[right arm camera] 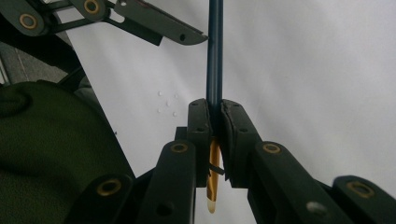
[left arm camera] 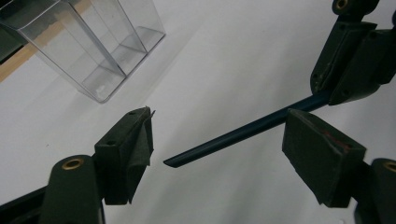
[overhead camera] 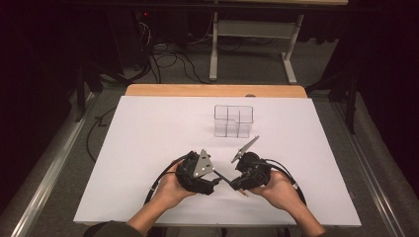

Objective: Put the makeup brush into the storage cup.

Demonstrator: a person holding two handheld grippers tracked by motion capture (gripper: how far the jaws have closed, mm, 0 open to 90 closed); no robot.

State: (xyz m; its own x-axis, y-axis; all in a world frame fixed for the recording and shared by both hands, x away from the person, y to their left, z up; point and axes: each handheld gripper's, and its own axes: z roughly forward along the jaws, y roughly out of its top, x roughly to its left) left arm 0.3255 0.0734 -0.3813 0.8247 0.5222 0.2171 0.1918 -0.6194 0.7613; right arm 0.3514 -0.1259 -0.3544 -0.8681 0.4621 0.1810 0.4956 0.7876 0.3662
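Your right tongs [right arm camera: 214,122], near the counter's [overhead camera: 148,148] front edge, are clamped on a dark blue pen [right arm camera: 215,56] whose yellow-tipped end pokes out behind the jaws. Your left tongs [left arm camera: 219,149], just beside them, stand wide apart with the pen's free end between the jaws, touching neither. Farther back, toward the counter's far edge, stands a clear divided box [overhead camera: 233,120].

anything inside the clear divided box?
No. The clear box on the white table looks empty: the compartments seen in the left gripper view show bare floor through clear walls. Its upper part is cropped there.
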